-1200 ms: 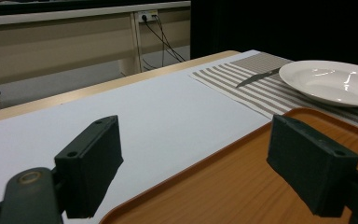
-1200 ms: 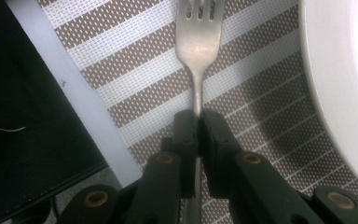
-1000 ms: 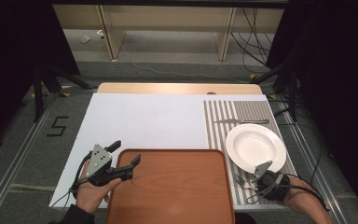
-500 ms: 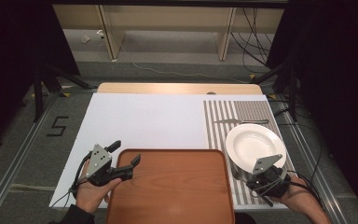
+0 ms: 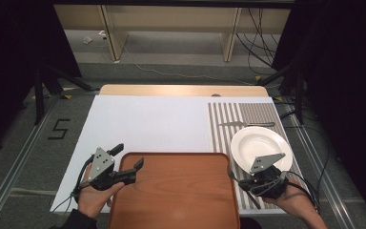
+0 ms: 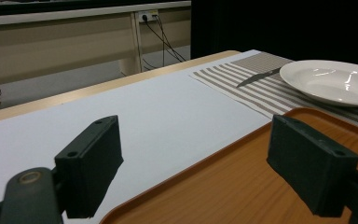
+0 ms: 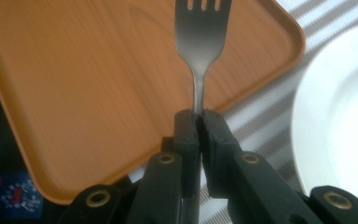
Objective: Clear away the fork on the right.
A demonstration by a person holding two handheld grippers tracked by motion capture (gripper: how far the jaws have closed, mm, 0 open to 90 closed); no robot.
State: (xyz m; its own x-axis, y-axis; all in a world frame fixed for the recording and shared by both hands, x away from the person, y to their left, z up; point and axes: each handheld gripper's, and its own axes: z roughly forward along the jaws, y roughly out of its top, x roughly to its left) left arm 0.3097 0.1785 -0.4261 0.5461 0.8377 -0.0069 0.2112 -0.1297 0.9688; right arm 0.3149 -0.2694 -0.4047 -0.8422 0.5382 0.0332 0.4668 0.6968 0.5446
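The right gripper [image 7: 198,122] is clamping a fork [image 7: 200,42] by its handle, jaws pressed nearly together on the thin stem. In the right gripper view the fork is running straight out from between the jaws, its long axis in line with them, tines pointing away from the hand and over the near right corner of the wooden tray [image 7: 98,84]. In the high view the right gripper [image 5: 244,181] is sitting at the tray's right edge, with the fork's tines [image 5: 230,174] pointing left toward the tray [image 5: 176,191] and the handle trailing back toward the table's near edge. Whether the tines are touching the tray surface I cannot tell.

The left gripper [image 5: 127,161] is lying at the tray's far left corner, held in the person's left hand [image 5: 93,198]. Its jaws are standing wide apart with nothing between them; in the left gripper view one jaw is hanging over the white table cover [image 6: 158,107] and the other over the tray [image 6: 242,177].

The tray is holding nothing on the surface that shows. The white plate [image 5: 259,147] is resting on the striped placemat [image 5: 228,124], just right of the tray, and its bowl is bare. A knife [image 5: 245,124] is lying on the placemat beyond the plate, its long axis across the table.
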